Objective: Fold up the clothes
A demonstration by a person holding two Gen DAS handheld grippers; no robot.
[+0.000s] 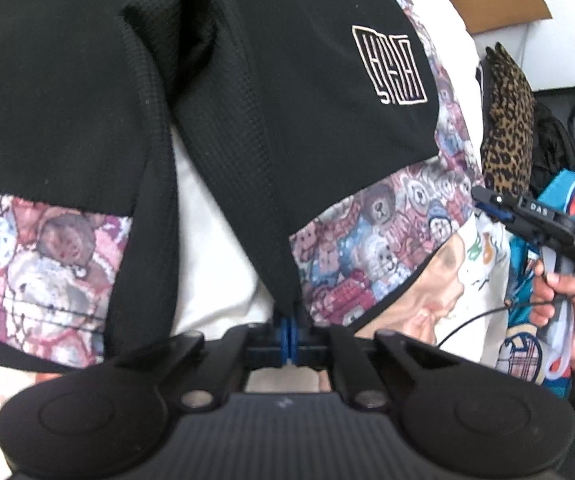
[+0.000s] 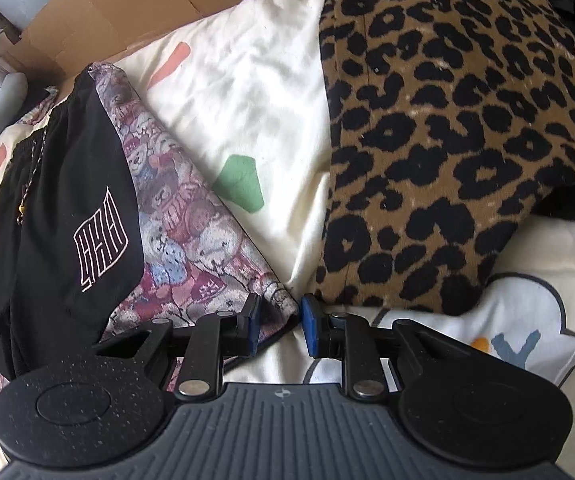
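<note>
Mid-fold, I'd judge: left gripper has its blue pads pinched tight on the near hem of the black shorts w/ teddy-bear print panels, lying on the cream printed bedsheet. Right gripper is open partway, holding nothing, straddling the shorts' near-right corner. Next: right needs to close on that corner. Leopard-print cushion crowds the right; free room is far & centre.

white letters "DAS" on the right claw, white line-drawn emblem on the black shorts, unreadable
</note>
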